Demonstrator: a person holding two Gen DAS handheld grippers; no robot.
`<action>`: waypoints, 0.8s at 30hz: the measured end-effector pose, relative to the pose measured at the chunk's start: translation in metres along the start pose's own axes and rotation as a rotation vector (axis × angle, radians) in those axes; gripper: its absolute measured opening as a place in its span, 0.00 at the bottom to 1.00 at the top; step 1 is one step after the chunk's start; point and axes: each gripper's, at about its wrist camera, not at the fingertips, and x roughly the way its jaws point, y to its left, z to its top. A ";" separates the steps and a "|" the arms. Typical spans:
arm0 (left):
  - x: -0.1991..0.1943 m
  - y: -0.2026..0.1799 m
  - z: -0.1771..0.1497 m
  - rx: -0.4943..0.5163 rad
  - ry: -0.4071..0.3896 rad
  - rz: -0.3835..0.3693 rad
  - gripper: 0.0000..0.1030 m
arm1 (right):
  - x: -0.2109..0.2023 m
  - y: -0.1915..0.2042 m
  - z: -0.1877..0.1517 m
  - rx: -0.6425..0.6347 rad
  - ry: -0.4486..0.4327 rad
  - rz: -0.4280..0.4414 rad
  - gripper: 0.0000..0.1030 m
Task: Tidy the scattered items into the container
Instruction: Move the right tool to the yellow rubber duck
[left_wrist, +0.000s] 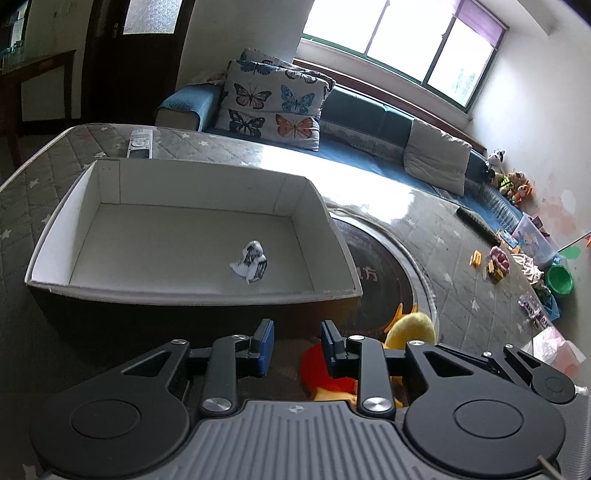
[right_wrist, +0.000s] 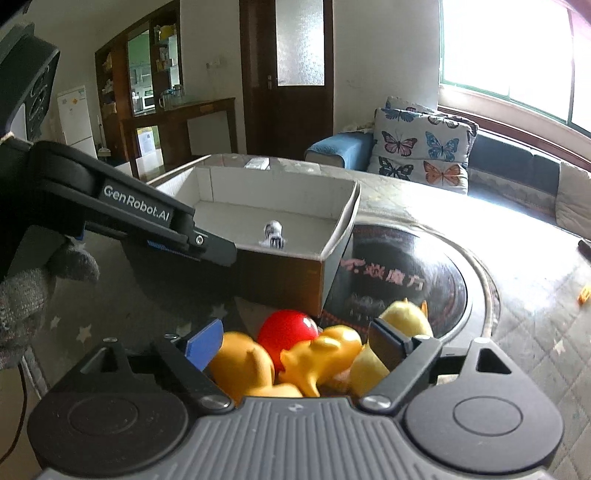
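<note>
On the table, a white-lined box near the left edge, holding one crumpled paper scrap. Just outside its near right corner, yellow toy ducks and a red ball. Left gripper hovering above them, jaws narrowly apart and bare; right gripper jaws wide, straddling the ducks.

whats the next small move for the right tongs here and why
Probably close the right tongs on the yellow duck toy. Their jaws stand open on either side of the toy pile, gripping nothing, while the box just beyond holds only a small black-and-white item. The red ball and the other yellow toys lie outside it.
</note>
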 end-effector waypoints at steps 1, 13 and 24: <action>0.000 0.000 -0.002 -0.001 0.002 0.000 0.30 | 0.000 0.001 -0.002 0.002 0.003 0.000 0.86; 0.002 0.000 -0.018 -0.015 0.028 -0.008 0.30 | 0.002 0.004 -0.022 0.028 0.036 0.000 0.86; 0.002 -0.004 -0.030 0.008 0.052 -0.008 0.30 | 0.006 0.005 -0.032 0.037 0.057 0.002 0.86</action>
